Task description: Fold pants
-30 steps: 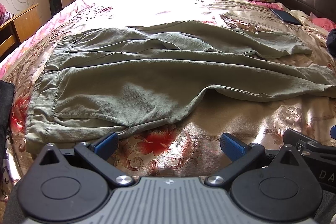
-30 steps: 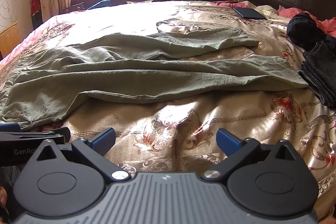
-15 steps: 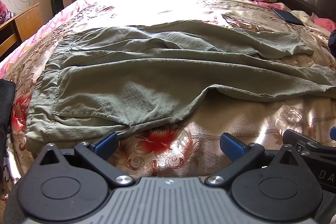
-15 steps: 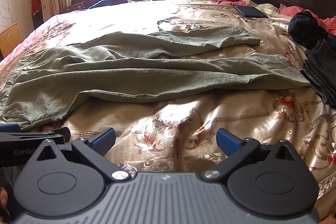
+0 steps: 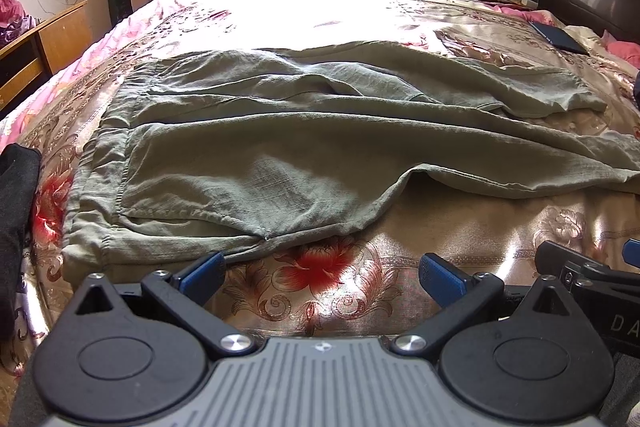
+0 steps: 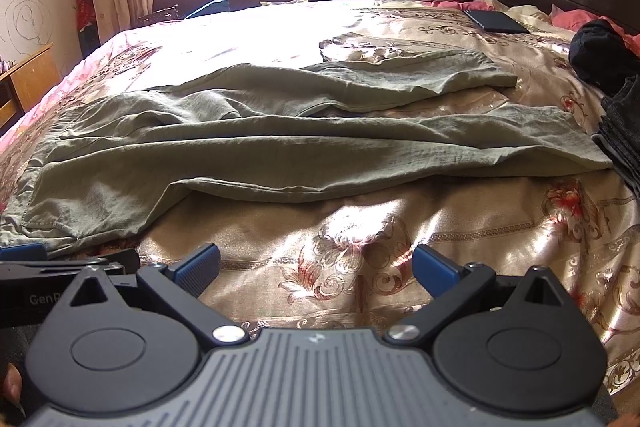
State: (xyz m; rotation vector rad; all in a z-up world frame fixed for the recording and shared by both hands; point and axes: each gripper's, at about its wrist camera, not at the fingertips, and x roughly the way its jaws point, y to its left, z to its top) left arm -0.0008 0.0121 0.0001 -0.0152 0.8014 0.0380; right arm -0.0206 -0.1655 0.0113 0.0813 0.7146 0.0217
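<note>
Bedspread (image 5: 460,227) and pants (image 5: 280,163) lie unchanged; left gripper (image 5: 320,275) and right gripper (image 6: 316,267) stay wide.

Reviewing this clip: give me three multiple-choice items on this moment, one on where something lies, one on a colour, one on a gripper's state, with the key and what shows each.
1. Where is the waistband end of the pants?
A. toward the left side of the bed
B. toward the headboard
C. hanging off the foot of the bed

2. What colour are the pants?
A. navy
B. olive green
C. white

3. How does the left gripper stand?
A. shut on the pants
B. shut on nothing
C. open, holding nothing

Key: 1 A, the waistband lies at the left and the leg ends run right; 2 B, the cloth is olive green in both views; 3 C, the blue fingertips stand wide apart over the bedspread.
</note>
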